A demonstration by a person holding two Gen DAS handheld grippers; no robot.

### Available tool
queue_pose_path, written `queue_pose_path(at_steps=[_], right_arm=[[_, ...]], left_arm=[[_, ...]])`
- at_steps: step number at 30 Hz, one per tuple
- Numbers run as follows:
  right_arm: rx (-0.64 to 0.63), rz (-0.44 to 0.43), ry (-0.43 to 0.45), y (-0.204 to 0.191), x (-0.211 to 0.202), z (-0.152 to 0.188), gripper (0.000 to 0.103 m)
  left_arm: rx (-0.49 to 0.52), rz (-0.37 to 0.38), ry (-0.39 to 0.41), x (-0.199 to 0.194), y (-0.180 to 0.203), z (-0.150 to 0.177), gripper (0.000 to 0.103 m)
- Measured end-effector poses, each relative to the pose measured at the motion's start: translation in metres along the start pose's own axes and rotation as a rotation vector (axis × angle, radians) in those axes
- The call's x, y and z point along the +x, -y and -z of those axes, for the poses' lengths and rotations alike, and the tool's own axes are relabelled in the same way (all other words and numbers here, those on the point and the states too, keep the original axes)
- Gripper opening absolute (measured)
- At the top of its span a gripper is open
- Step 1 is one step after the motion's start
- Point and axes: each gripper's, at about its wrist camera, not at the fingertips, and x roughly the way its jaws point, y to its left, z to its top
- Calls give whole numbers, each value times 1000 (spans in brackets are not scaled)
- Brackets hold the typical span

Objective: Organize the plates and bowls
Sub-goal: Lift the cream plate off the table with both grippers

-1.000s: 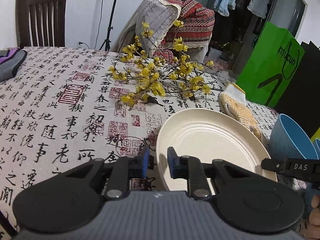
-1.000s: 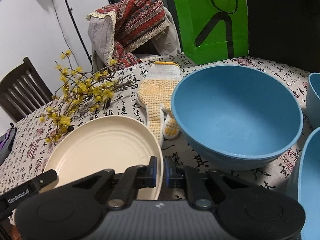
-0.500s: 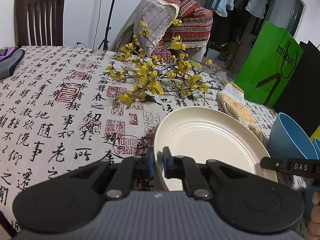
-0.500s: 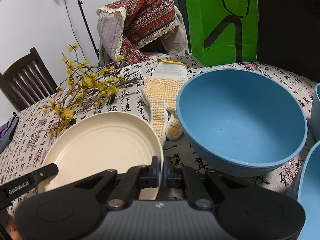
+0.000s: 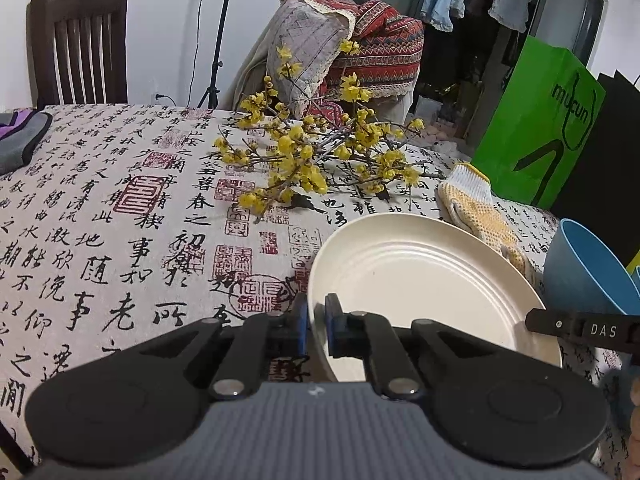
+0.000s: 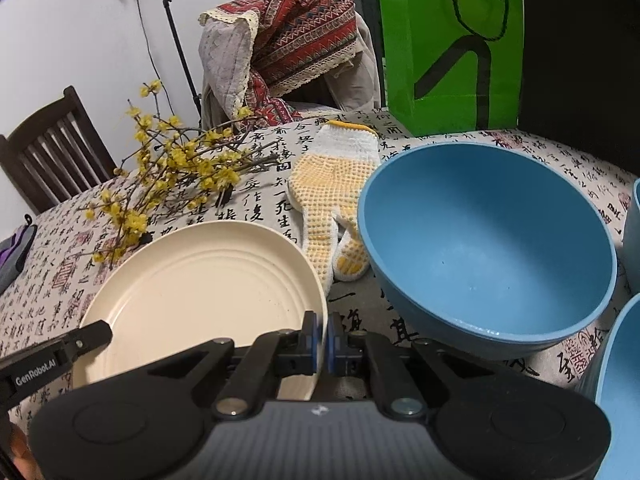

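Progress looks early: both the left tongs (image 5: 316,322) and right tongs (image 6: 324,338) are clenched on opposite rims of the round cream plastic plate (image 6: 208,292) on the desk (image 5: 100,216) (nothing stacked yet); the large blue bowl (image 6: 486,248) sits at its three o'clock.

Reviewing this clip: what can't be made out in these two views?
- Cream plate: near rim, both views, hidden behind the gripper bodies.
- Further blue dishes: right wrist view, cut off at the right edge; count unclear.
- Purple-grey item: left wrist view, cut off at the left edge; unidentifiable.
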Motion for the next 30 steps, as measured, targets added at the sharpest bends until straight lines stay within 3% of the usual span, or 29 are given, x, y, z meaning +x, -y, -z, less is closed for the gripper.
queue_pose_path(at_steps=[11, 30], right_arm=[[-140, 19, 30, -15, -11, 10, 6], [-147, -35, 108, -21, -57, 15, 6]], left_arm=[[44, -48, 4, -2, 5, -4, 10], [71, -71, 69, -54, 9, -12, 10]])
